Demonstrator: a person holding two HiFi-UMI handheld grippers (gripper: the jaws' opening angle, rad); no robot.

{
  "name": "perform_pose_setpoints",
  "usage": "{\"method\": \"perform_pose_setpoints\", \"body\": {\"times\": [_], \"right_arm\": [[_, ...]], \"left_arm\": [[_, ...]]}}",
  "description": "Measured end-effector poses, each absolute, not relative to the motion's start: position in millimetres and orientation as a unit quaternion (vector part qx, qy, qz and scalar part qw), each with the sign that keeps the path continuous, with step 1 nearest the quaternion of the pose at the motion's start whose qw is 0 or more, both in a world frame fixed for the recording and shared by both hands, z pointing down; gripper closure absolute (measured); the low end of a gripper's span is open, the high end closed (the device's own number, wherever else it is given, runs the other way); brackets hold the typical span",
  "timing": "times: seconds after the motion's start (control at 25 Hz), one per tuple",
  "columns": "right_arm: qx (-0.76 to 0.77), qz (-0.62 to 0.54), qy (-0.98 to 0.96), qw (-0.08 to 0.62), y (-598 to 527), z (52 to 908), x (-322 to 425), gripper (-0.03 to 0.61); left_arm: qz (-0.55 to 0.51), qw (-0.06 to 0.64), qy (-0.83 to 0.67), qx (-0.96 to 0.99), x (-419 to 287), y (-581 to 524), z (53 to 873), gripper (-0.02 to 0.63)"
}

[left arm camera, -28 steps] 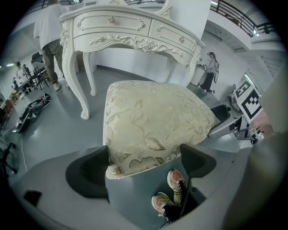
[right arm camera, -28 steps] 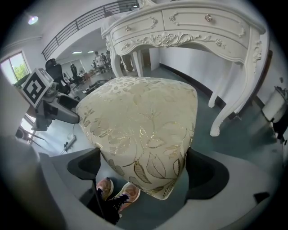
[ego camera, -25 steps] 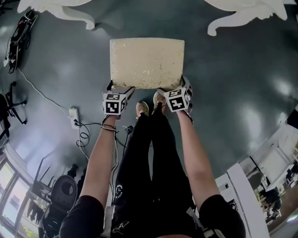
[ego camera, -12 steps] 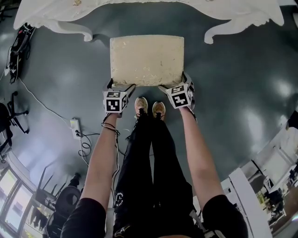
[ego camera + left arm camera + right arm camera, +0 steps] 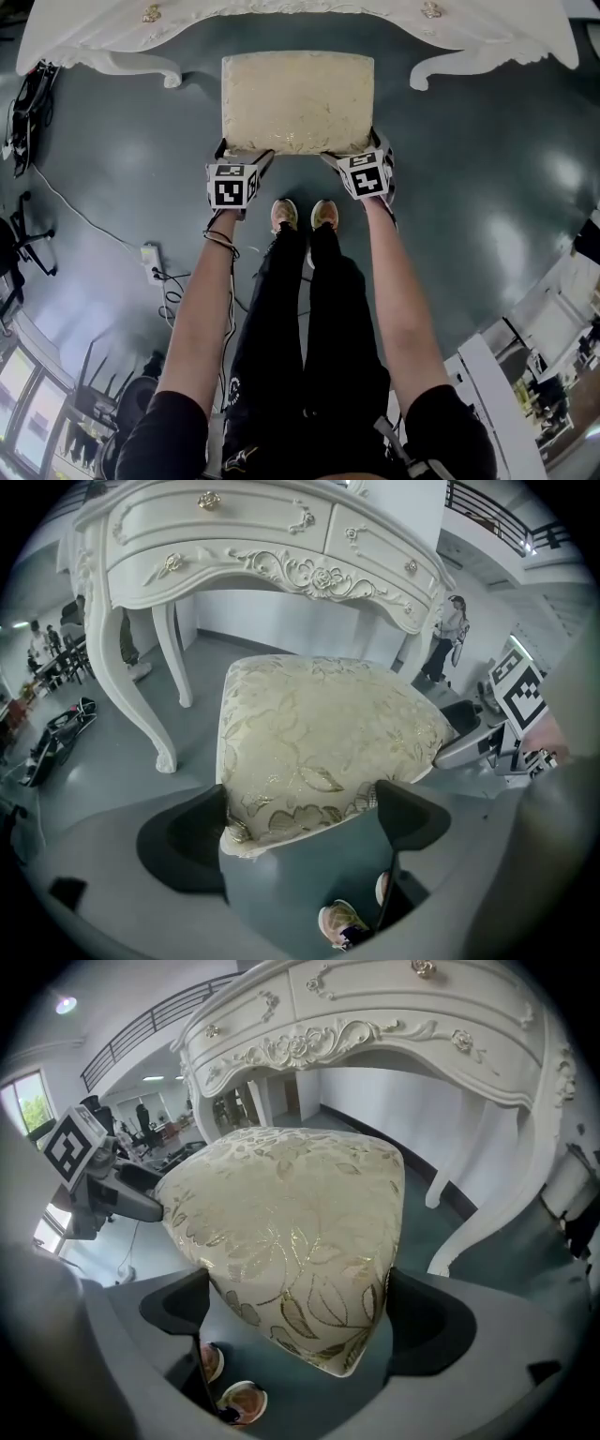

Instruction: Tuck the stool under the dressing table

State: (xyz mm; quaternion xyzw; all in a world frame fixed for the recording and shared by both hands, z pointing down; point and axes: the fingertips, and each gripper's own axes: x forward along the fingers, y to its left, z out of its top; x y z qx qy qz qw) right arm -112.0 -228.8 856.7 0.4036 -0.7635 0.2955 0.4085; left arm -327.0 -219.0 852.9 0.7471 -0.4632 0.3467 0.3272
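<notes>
Before dressing table (image 5: 84,37), stool (image 5: 298,101) corners inside left gripper (image 5: 246,157), right gripper (image 5: 356,154)

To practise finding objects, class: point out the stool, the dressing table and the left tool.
stool (image 5: 298,101): head view, middle of cushion.
dressing table (image 5: 487,33): head view, front edge.
left tool (image 5: 305,819): left gripper view, midway between its jaws, which clamp the stool's corner.

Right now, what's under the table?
Grey floor between the table's legs; the stool is in front, not under yet. In the head view the tabletop covers that space.
</notes>
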Motion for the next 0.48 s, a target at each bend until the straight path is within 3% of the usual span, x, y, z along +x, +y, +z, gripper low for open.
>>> {"method": "perform_pose_setpoints", "body": {"times": [0.48], "right_arm": [[0.406,0.278,-0.775,0.395,-299,855,-101,-0.018]], "left_arm": [[0.331,0.325,-0.488,0.740,-317,-282,853,0.112]]}}
